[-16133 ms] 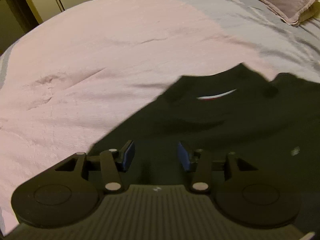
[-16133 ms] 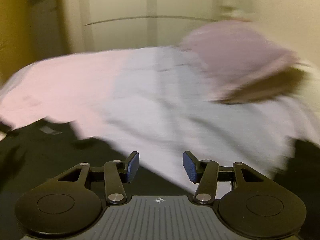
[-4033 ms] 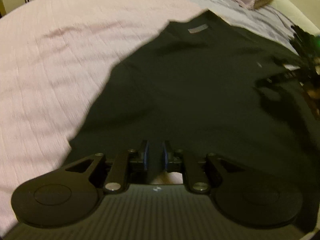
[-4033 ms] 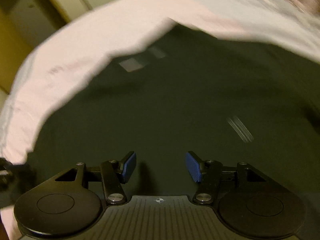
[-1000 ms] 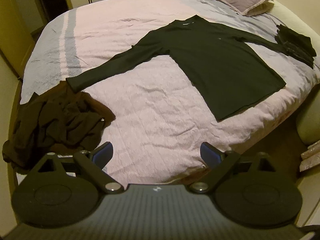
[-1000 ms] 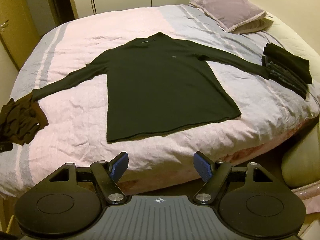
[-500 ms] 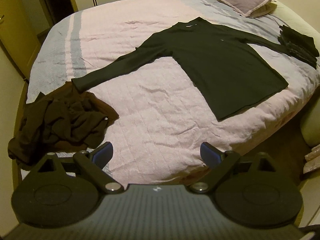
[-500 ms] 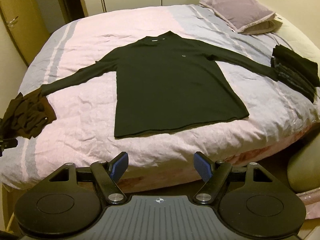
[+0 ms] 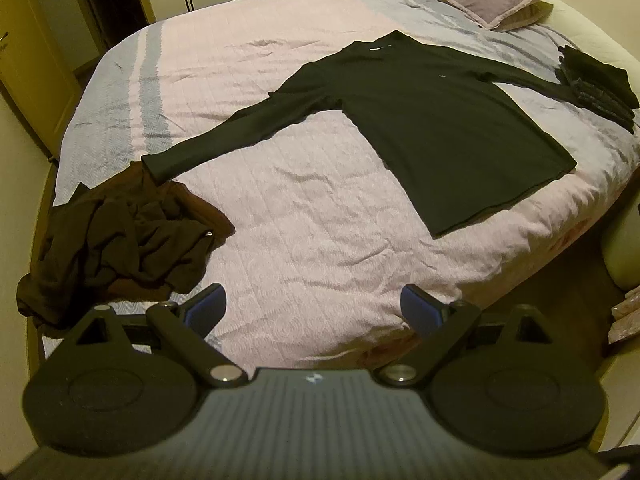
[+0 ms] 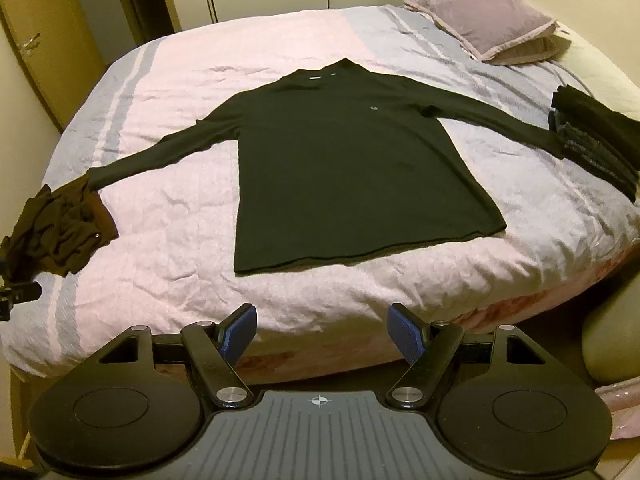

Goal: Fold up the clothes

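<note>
Blue-padded and spread wide, the left gripper [image 9: 313, 309] and right gripper [image 10: 322, 333] both hang empty off the bed's near edge. Beyond them one black long-sleeved shirt [image 10: 344, 176] lies flat on the pink bedspread [image 10: 168, 216], sleeves out, between one crumpled brown garment [image 9: 116, 240] and one folded dark stack [image 10: 596, 140]; farthest sits one pillow [image 10: 484, 20].

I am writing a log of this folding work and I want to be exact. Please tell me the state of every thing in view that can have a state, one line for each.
Black long-sleeved shirt: spread flat on the bed, sleeves out, not folded.
Brown garment: crumpled heap, unfolded.
Dark stack of clothes: folded, piled by the bed's edge.
Pillow: lying at the bed's head.
Left gripper: open, empty.
Right gripper: open, empty.
</note>
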